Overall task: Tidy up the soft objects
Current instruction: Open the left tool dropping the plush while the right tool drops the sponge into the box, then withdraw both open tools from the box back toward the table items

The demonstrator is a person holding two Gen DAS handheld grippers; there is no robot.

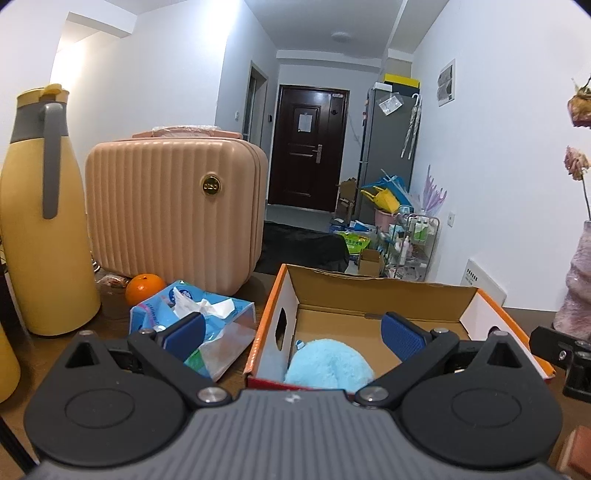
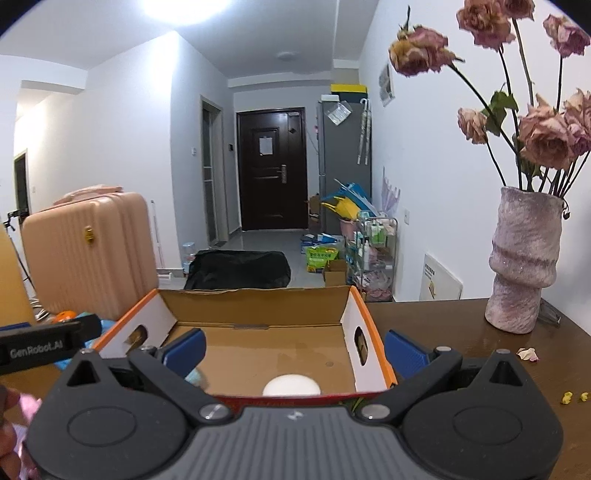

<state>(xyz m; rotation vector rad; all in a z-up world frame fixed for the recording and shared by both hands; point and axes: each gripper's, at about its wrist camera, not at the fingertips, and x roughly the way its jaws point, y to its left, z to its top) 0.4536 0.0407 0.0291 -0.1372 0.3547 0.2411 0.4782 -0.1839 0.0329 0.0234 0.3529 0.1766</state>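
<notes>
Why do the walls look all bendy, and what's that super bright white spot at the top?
Left wrist view: the fisheye lens bends straight things near the edges, so the yellow jug leans and the picture's corners go dark. Right wrist view: the bright spot is a ceiling light glaring so hard it washes out white; the vase bows a little, and the table shows a soft shine.

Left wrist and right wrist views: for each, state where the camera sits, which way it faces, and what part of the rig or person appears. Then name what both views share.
Left wrist: sits behind the open left gripper, facing the cardboard box holding a blue plush; tissue pack left.
Right wrist: sits behind the open right gripper, facing the box holding a white ball; vase right.
Shared: box, pink suitcase, dark door.
</notes>
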